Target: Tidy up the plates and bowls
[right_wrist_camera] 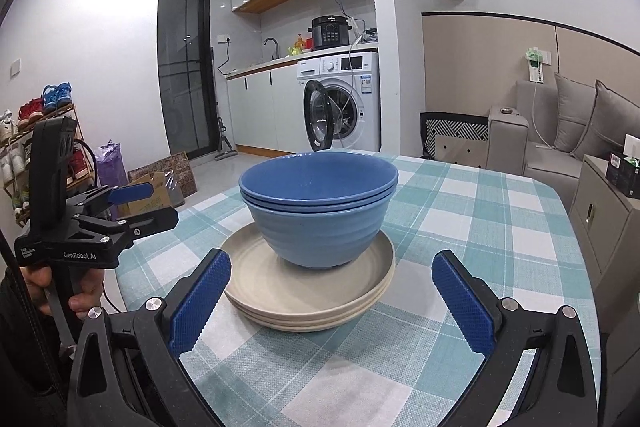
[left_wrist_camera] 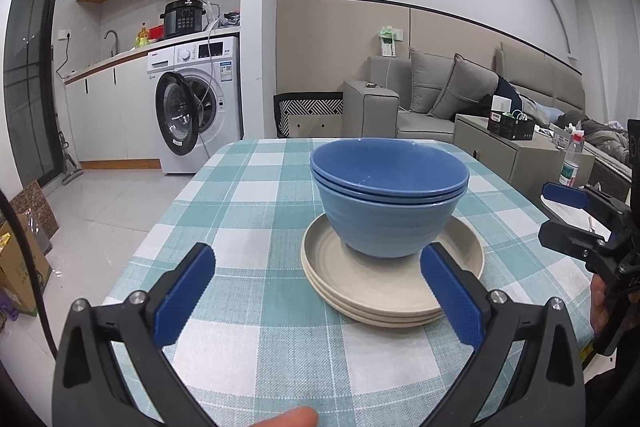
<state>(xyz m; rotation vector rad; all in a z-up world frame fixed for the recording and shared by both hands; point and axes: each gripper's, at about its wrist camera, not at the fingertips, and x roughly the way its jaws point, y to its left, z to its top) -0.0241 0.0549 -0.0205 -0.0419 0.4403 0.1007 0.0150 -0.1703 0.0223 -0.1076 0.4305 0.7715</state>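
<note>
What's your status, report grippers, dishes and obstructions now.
Left gripper open, right gripper open, both empty. Blue bowls nested, sitting on stacked beige plates, mid tablecloth. Nothing in the way.

Blue bowls (left_wrist_camera: 388, 199) atop beige plates (left_wrist_camera: 384, 287)

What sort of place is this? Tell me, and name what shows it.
Most likely a small open-plan flat, kitchen and living area in one room. A washing machine sits under the kitchen counter, a grey sofa stands nearby, and stacked bowls and plates rest on a checked-cloth table.
</note>
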